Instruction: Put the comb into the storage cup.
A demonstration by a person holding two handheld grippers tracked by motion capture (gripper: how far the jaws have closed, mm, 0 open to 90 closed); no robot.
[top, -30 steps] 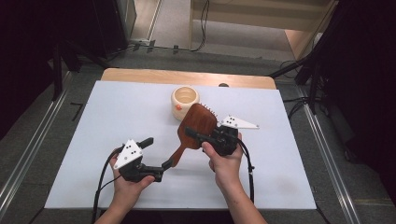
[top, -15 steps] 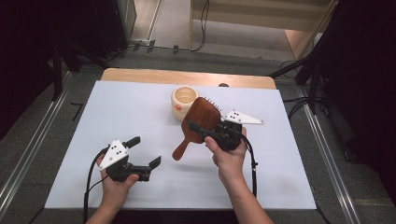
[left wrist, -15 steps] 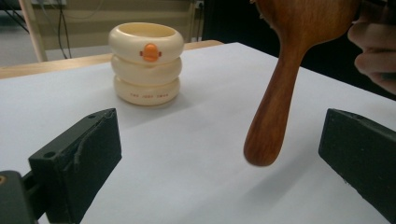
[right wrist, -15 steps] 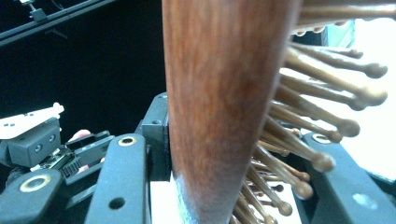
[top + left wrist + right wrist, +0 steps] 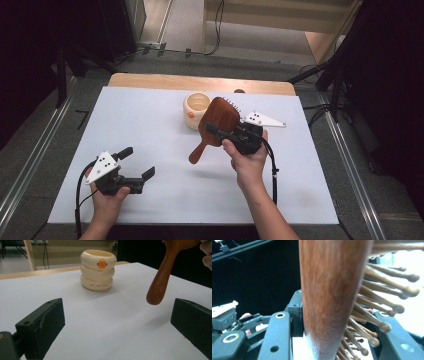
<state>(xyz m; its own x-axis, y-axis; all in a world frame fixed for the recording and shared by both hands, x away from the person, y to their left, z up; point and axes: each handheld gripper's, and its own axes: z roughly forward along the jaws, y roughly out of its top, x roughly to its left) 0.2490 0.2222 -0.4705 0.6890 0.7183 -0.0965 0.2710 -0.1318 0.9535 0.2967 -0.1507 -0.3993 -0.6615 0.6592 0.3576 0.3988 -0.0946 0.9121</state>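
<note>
A brown wooden hairbrush [image 5: 222, 116] hangs tilted above the white table, its handle [image 5: 196, 156] pointing down and to the left. My right gripper [image 5: 214, 131] is shut on the brush's head. In the right gripper view the jaws clamp the brush [image 5: 329, 290] across its back and its wooden bristles [image 5: 384, 292]. My left gripper [image 5: 136, 162] stands open near the table's front left, nothing between its jaws. In the left gripper view the handle [image 5: 160, 282] hangs ahead to the right, apart from the open left gripper [image 5: 117, 325].
A cream ringed cup with an orange duck bill [image 5: 196, 109] [image 5: 98, 270] stands at the back middle, just left of the brush head. The white table top [image 5: 150, 115] ends in a wooden strip [image 5: 150, 80] at the far edge. Dark floor surrounds it.
My left gripper has drawn away from the brush handle's end, to the left and toward the near edge, jaws open. The right gripper keeps the brush, its handle slightly higher.
</note>
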